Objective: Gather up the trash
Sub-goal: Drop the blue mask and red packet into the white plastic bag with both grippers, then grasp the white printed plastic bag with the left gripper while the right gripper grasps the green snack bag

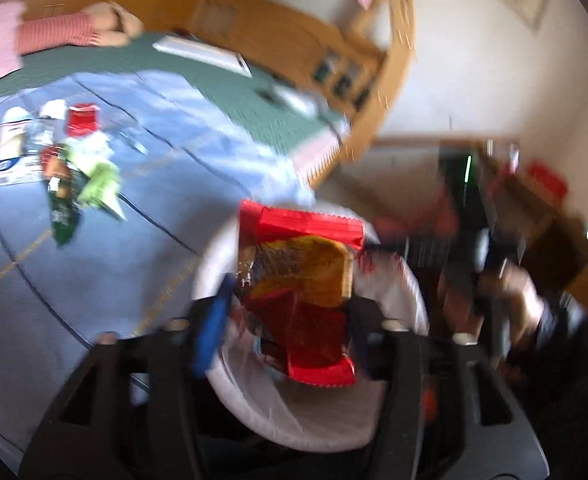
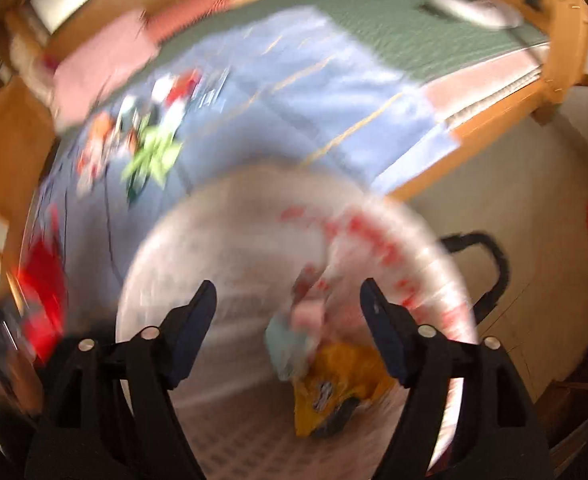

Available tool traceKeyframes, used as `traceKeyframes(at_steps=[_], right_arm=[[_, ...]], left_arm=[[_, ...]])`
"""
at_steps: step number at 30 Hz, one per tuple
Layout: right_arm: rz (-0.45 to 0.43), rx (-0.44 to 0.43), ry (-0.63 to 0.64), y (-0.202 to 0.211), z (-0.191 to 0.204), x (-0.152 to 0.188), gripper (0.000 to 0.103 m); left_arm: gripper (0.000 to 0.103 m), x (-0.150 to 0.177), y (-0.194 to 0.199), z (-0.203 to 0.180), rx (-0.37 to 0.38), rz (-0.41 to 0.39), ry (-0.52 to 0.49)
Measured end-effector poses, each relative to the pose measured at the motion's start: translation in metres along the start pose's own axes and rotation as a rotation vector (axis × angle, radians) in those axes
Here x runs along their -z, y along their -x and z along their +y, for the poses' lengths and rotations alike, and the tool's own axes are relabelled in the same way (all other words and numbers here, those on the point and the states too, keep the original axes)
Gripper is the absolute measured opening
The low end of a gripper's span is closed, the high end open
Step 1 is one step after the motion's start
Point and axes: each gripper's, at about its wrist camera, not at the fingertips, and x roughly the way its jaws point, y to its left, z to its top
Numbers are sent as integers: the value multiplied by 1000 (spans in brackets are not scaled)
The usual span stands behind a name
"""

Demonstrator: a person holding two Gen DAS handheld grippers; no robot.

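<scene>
Wooden furniture and pale walls ring a bed (image 1: 142,184) spread with a light blue cover over a green one. From the left wrist view, the left tongs (image 1: 284,332) stand wide apart over a white bin bag (image 1: 325,420) at the near edge of the bed. A red and yellow snack wrapper (image 1: 301,288) sits between the two fingers, above the bag's mouth; blur makes it hard to say whether either pad touches it. Far left on the blue cover lies a heap of trash (image 1: 54,152): small bottles, a red packet, green wrappers. A striped sleeve (image 1: 54,34) and hand rest at the far side of the bed. To the right, a hand with the other tool is a dark smear.

From the right wrist view, the right tongs (image 2: 288,320) are spread wide with nothing between the fingers, pointing down into the open white bin bag (image 2: 214,216). Inside it, near the right finger, lie a yellow wrapper (image 2: 337,384) and a pale crumpled scrap. The trash heap (image 2: 142,140) shows far left as streaks of colour. At the left edge a red blur is cut off.
</scene>
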Motion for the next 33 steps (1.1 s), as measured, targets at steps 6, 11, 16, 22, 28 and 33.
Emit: traceKeyframes(at_steps=[6, 11, 16, 22, 28, 33], right_arm=[[-68, 8, -18, 7, -1, -14, 79], [-88, -10, 3, -1, 26, -28, 79], [-102, -133, 87, -14, 87, -51, 79], [-137, -281, 256, -62, 225, -92, 78], [-166, -130, 449, -163, 371, -122, 78], [-145, 62, 597, -241, 438, -110, 78]], left_arm=[[99, 1, 11, 6, 44, -76, 31], [99, -6, 58, 55, -9, -221, 233], [99, 8, 142, 120, -767, -364, 516], [99, 48, 208, 170, -1056, -409, 807], [99, 76, 220, 192, -1094, -351, 958], [99, 97, 233, 203, -1083, -321, 1016]])
